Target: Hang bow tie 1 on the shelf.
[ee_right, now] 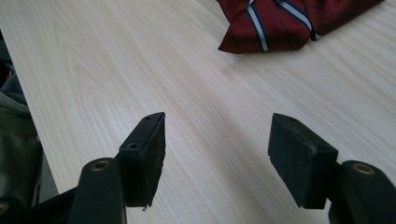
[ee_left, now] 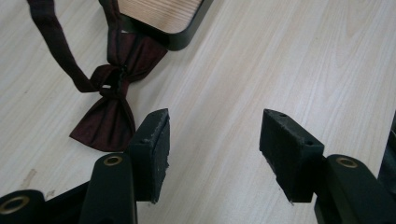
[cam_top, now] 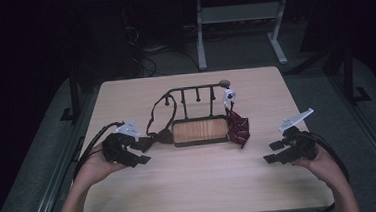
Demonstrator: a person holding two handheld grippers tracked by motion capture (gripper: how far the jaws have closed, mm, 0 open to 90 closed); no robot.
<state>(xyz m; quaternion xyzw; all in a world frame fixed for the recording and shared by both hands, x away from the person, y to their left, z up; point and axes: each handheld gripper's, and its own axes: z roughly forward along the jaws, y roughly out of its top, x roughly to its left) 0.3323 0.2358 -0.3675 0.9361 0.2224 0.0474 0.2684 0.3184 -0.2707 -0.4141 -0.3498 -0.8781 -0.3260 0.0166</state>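
Dark bow tie (ee_left: 108, 122) beside left gripper's (ee_left: 214, 140) parted jaws

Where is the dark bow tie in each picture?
High view: the bow tie lies left of centre, by the left gripper.
Left gripper view: bow tie at upper left, beside the left jaw.
Right gripper view: not there.
Shared landmark: the black-rimmed wooden tray touching it.

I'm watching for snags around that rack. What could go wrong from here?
1. The bow tie lies just outside the open left gripper, its strap looped on the rack; pulling it might drag the rack.
2. The striped tie lies bunched ahead of the open right gripper; a grab may catch just one fold.
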